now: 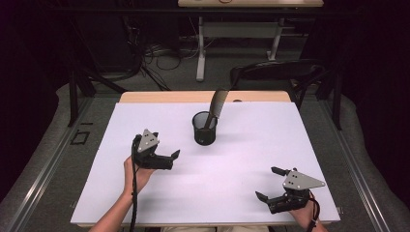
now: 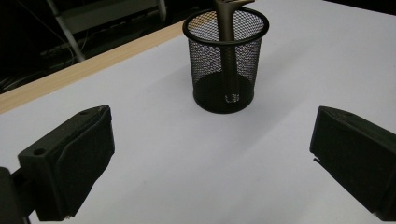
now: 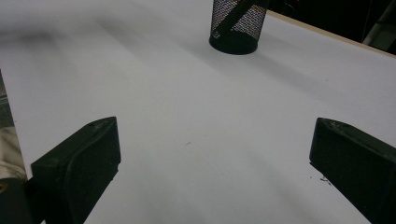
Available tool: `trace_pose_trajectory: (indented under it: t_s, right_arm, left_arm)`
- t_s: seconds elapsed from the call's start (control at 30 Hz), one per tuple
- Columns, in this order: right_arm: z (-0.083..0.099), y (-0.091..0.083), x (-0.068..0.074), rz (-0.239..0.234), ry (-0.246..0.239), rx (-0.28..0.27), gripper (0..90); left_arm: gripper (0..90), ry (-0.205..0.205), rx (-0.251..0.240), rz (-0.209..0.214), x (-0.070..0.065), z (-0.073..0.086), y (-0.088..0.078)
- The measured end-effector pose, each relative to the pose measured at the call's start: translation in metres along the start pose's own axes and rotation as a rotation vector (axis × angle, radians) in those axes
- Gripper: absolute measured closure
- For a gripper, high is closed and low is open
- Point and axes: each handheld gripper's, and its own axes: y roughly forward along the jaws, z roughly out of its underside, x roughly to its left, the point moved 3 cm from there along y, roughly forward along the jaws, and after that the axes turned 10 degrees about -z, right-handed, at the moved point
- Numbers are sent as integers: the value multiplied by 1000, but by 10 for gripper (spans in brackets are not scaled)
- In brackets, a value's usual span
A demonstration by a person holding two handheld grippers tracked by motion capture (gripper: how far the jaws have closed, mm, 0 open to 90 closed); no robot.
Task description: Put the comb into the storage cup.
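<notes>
A black mesh cup [image 1: 205, 129] stands upright on the white tabletop [image 1: 251, 145], a little behind its middle. A brownish long-handled tool like a comb [image 1: 217, 103] leans in it, its flat head sticking out above the rim. My left gripper [image 1: 172, 159] is open and empty, to the left of the cup and nearer to me. In the left gripper view the cup [image 2: 226, 70] and the tool's handle [image 2: 227, 51] lie straight ahead beyond the wide-apart jaws. My right gripper [image 1: 268, 183] rests open and empty near the front right edge, far from the cup [image 3: 236, 28].
A strip of bare wood [image 1: 159, 96] runs along the table's far edge. Behind it stand a dark chair [image 1: 280, 72], a white desk frame [image 1: 200, 53] and cables on the floor. Dark rails flank the table on both sides.
</notes>
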Motion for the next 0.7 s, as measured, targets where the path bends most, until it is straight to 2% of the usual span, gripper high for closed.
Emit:
trace_pose_trajectory:
  t_s: [0.37, 0.7]
  right_arm:
    - [0, -1, 2, 0, 3, 0, 15]
    - [1, -3, 2, 8, 3, -1, 16]
  left_arm:
    - [0, 15, 12, 4, -4, 12, -9]
    - [0, 4, 12, -3, -3, 18, -19]
